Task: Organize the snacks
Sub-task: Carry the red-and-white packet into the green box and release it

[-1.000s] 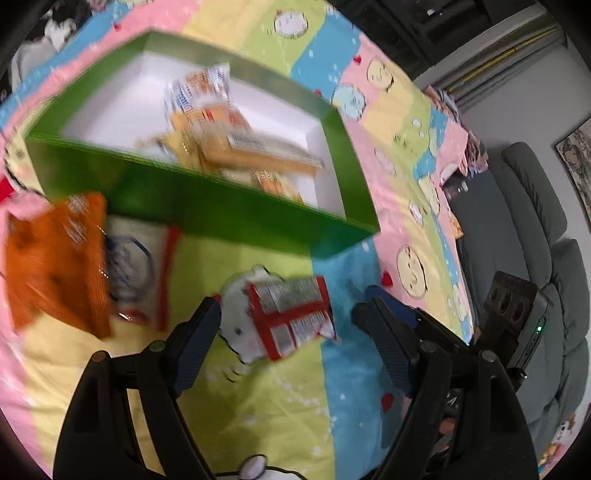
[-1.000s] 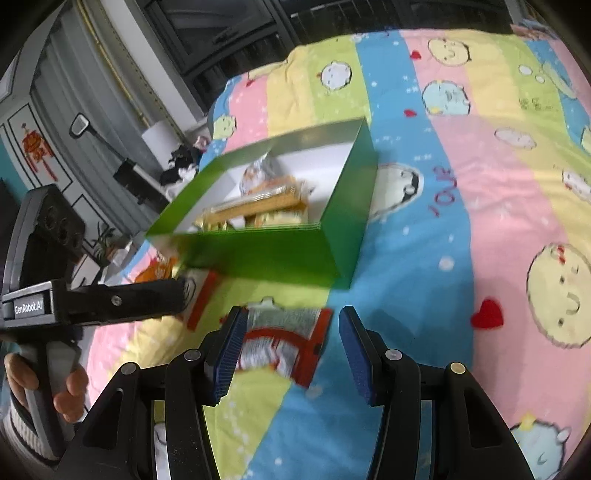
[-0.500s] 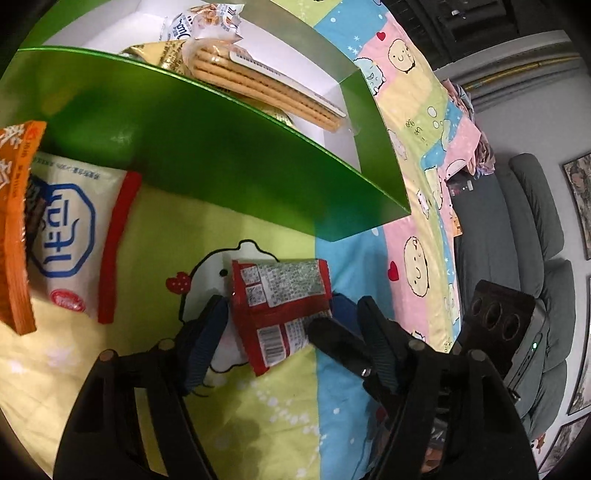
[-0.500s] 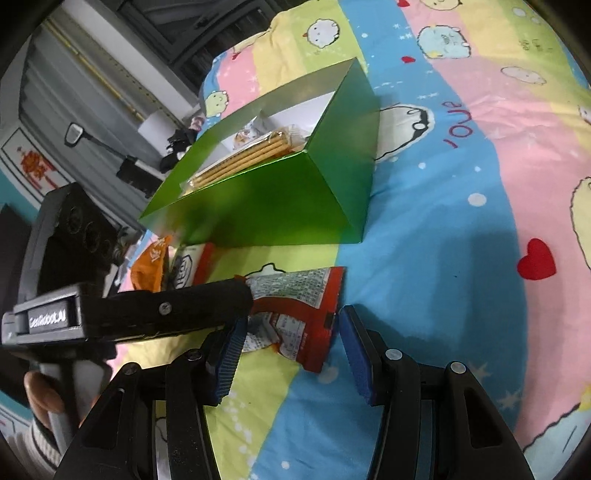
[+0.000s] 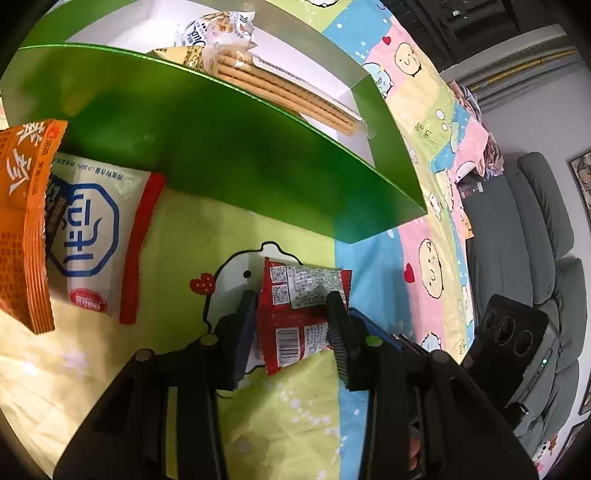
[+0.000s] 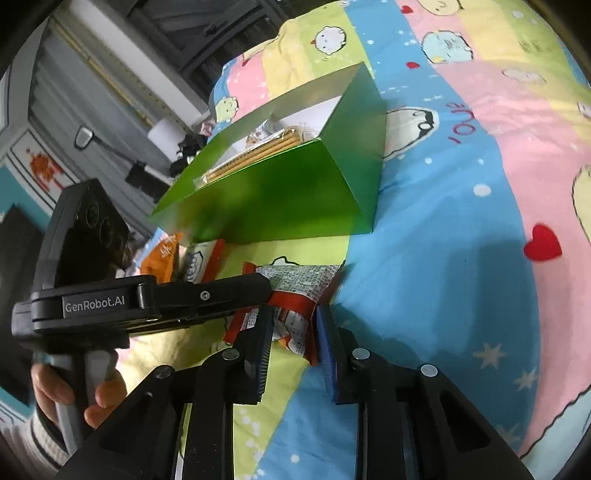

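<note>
Now both grippers have closed in on the same red snack packet (image 5: 301, 317), which lay loose between wide-open fingers a second ago. In the left wrist view the left gripper (image 5: 291, 325) has its two fingers pressed against the packet's sides, so it appears to be grasping it, with the barcode end nearest the camera. In the right wrist view the right gripper (image 6: 293, 343) has narrowed around a corner of the same packet, though whether its pads truly pinch the wrapper or only flank it cannot be told. The packet lies on the cartoon-print bedspread (image 5: 303, 417), just in front of the near wall of the green box (image 5: 207, 147) and close to that box's right-hand corner. Inside the box sit a long pack of biscuit sticks (image 5: 291, 96) and a white cereal-style pouch (image 5: 207, 27). Two more snacks wait outside, against the box's near wall toward its left end: a white packet with red ends (image 5: 92, 236) and, partly over it, an orange packet (image 5: 26, 221). The closing suggests the pickup of the red packet is under way; lifting it over the wall into the box looks like the coming step, and two grippers on one wrapper risk tugging it apart.
</note>
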Demonstrator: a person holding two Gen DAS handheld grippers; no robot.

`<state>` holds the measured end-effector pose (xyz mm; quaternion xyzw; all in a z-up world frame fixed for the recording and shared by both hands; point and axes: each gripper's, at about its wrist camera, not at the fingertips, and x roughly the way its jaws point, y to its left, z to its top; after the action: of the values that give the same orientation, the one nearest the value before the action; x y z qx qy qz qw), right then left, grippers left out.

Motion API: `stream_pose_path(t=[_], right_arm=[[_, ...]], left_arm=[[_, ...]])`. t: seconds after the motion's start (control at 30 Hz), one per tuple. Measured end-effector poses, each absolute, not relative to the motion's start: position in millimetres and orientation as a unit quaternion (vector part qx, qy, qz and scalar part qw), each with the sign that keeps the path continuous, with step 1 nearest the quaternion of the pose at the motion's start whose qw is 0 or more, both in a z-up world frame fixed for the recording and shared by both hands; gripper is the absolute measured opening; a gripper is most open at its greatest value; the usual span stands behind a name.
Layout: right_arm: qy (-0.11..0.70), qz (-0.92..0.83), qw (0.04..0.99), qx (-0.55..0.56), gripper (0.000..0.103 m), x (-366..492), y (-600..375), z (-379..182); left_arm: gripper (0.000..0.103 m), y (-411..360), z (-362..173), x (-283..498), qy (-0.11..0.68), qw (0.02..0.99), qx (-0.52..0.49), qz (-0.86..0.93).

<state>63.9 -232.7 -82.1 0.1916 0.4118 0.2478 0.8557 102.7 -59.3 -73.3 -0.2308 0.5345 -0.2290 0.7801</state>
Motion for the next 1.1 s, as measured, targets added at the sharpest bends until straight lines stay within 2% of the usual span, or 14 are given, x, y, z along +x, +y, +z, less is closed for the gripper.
stream_pose_path(t=[0.47, 1.1], right_arm=[[0.379, 0.254, 0.87, 0.185, 0.024, 48.6, -225.3, -57.4], [0.306, 0.271, 0.899, 0.16, 0.024, 64.3, -210.7, 8.1]], left_arm=[[0.035, -48.2, -49.1, 87.3, 0.507, 0.791, -0.243, -0.242], [0.035, -38.6, 22.3, 103.2, 0.429, 0.838, -0.221, -0.254]])
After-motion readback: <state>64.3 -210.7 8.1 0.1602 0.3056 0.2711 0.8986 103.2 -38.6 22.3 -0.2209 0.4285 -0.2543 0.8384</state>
